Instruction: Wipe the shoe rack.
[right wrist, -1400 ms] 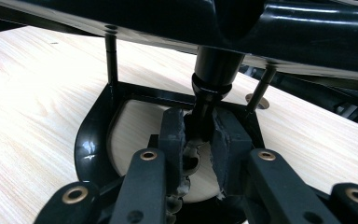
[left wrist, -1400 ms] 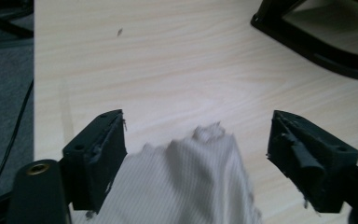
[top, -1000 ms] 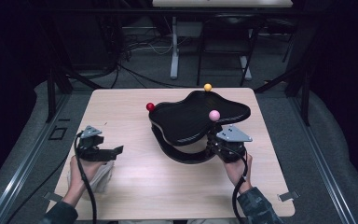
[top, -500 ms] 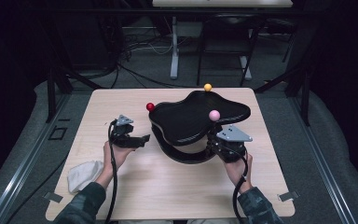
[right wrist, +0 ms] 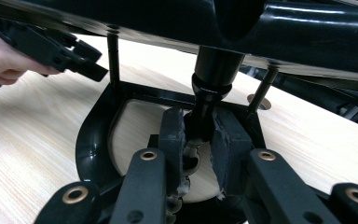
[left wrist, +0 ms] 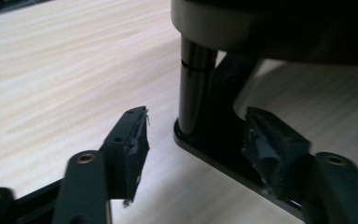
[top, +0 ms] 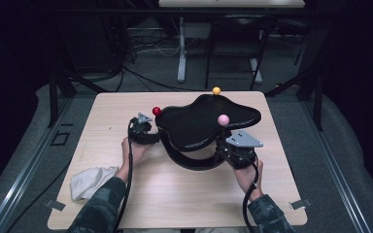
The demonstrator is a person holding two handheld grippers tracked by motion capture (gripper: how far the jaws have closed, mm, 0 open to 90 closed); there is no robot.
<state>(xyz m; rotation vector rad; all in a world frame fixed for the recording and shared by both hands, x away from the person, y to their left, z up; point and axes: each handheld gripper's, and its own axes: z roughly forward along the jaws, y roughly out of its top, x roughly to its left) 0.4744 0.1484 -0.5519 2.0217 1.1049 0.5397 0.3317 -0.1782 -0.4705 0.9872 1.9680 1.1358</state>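
Observation:
A glossy black stand has a wavy top plate (top: 199, 124) raised on posts over a curved base (top: 194, 162). A red ball (top: 156, 111), an orange ball (top: 216, 91) and a pink ball (top: 223, 120) sit along the plate's edge. My left gripper (top: 151, 138) is at the stand's left end. Its jaws have just been closing and stand half apart, with a thin black post (left wrist: 193, 88) ahead between the pads (left wrist: 133, 140), untouched. My right gripper (right wrist: 198, 126) is shut on the thick central stem (right wrist: 207, 93) under the plate, at the stand's right front (top: 222, 153).
A crumpled white cloth (top: 90, 179) lies at the front left of the wooden table (top: 184, 199). Dark floor, cables and table legs lie beyond the far edge. Bare wood stretches in front of the stand.
My left gripper has moved right and forward, away from the white cloth, to the stand's left end, and its jaws have narrowed. The right gripper has stayed clamped in place.

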